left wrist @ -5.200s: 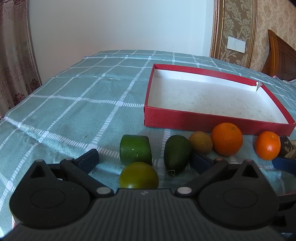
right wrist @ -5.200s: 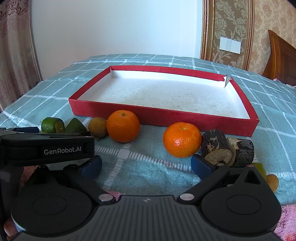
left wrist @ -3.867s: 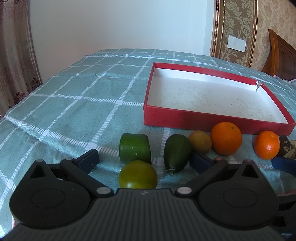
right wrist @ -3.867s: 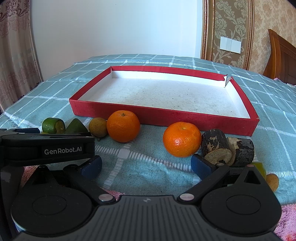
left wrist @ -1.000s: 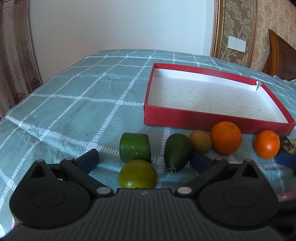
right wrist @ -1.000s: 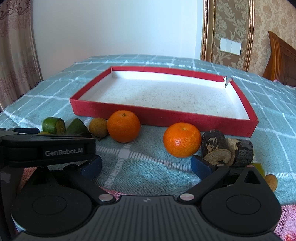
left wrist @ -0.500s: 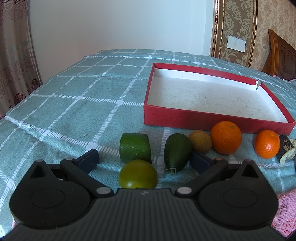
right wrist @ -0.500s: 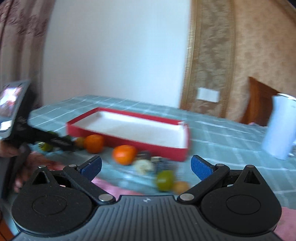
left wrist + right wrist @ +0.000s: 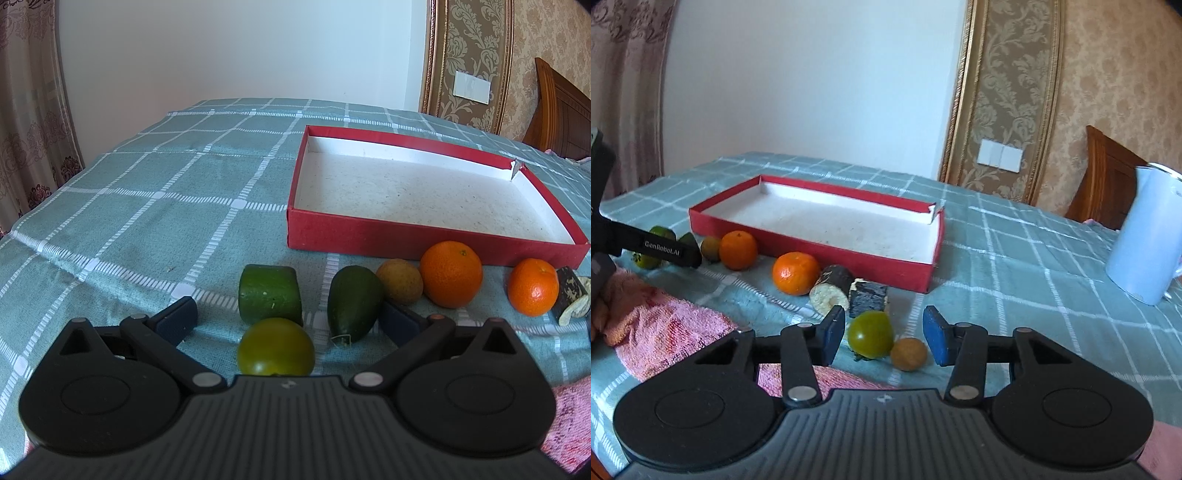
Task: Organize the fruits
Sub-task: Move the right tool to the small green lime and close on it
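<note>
Fruits lie in a row before the empty red box [image 9: 436, 236]; our left hand-held gripper [image 9: 286, 319] gapes wide, empty, around a green tomato [image 9: 275, 347]. Our right hand-held gripper [image 9: 884, 334], half open and empty, frames another green tomato [image 9: 870, 334] and a brown fruit [image 9: 908, 353]; closing could nudge either rolling.

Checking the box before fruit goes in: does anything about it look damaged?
Yes. The red box has a torn far right corner: the wall is split and a white flap sticks up. Otherwise it sits flat and empty.

Checked bedspread [image 9: 155, 206]: red box [image 9: 406, 236], fruits [image 9: 451, 274]
</note>
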Demonstrator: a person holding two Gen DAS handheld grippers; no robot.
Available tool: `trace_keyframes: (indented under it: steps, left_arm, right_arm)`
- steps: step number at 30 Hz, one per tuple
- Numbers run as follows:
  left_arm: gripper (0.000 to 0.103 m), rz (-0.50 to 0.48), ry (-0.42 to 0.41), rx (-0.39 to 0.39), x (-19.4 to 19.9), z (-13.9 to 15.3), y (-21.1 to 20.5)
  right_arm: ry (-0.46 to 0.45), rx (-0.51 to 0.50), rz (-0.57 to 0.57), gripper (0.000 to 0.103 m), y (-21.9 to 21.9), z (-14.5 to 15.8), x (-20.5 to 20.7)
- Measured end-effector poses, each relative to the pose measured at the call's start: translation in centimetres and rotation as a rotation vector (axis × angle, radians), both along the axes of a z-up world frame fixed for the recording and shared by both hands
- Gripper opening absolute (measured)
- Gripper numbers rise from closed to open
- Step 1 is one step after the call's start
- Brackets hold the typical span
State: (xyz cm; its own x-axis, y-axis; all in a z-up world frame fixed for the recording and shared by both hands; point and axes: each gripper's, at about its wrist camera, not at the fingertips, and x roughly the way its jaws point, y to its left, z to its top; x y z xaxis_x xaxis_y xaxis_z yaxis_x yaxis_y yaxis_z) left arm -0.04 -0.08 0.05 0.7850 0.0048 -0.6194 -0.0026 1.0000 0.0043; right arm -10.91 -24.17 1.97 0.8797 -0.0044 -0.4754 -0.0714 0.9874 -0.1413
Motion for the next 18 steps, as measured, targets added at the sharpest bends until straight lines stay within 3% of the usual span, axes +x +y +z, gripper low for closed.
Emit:
trace_keyframes:
  steps: [6, 10, 18]
  left_arm:
    - [0.103, 0.0, 0.0, 0.0, 0.0, 0.0, 0.0]
    - [0.103, 0.0, 0.0, 0.0, 0.0, 0.0, 0.0]
    - [0.103, 0.0, 0.0, 0.0, 0.0, 0.0, 0.0]
  right_arm:
    - [0.052, -0.017, 0.02, 0.046, 0.3, -0.7, 2.1]
    - [0.092, -0.025, 0.035, 0.034, 0.4, -1.4, 3.0]
    - [0.085, -0.026, 0.044, 0.032, 0.6, -1.4, 2.6]
